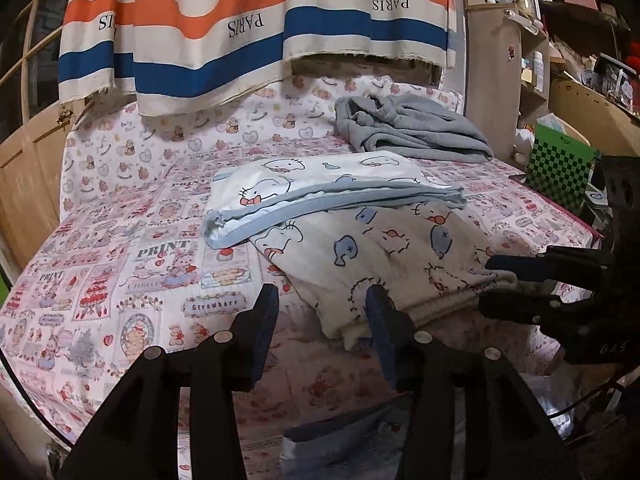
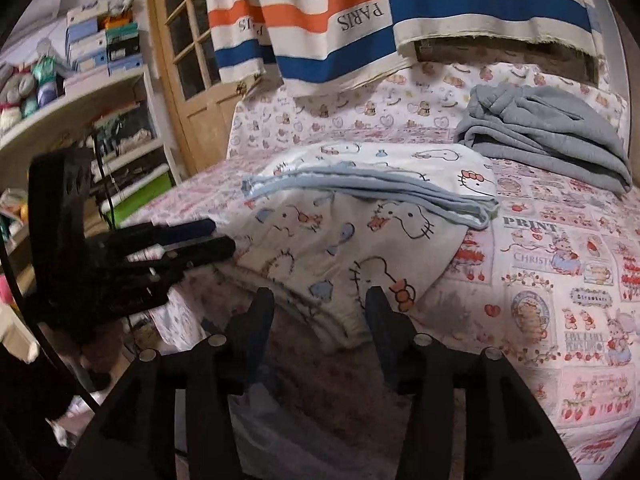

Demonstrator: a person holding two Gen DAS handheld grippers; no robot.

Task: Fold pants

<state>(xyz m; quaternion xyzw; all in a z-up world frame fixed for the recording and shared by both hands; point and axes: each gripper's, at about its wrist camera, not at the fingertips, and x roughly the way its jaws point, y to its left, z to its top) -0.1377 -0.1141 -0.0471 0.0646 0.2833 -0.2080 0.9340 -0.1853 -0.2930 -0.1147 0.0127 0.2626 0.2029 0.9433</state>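
Note:
The white cartoon-print pants (image 1: 384, 248) with blue-grey trim (image 1: 320, 200) lie partly folded on the bed; they also show in the right wrist view (image 2: 344, 240). My left gripper (image 1: 322, 320) is open, its fingers just above the near folded edge of the pants. My right gripper (image 2: 320, 320) is open, close above the near edge of the pants. In the left wrist view the right gripper (image 1: 504, 284) reaches in from the right beside the pants' near corner. In the right wrist view the left gripper (image 2: 216, 236) comes in from the left at the pants' edge.
A patterned pink sheet (image 1: 120, 272) covers the bed. A bunched grey garment (image 1: 412, 128) lies at the back right, also in the right wrist view (image 2: 548, 140). A striped cloth (image 1: 256, 28) hangs behind. Shelves (image 2: 72, 92) stand left, a cabinet (image 1: 496, 80) right.

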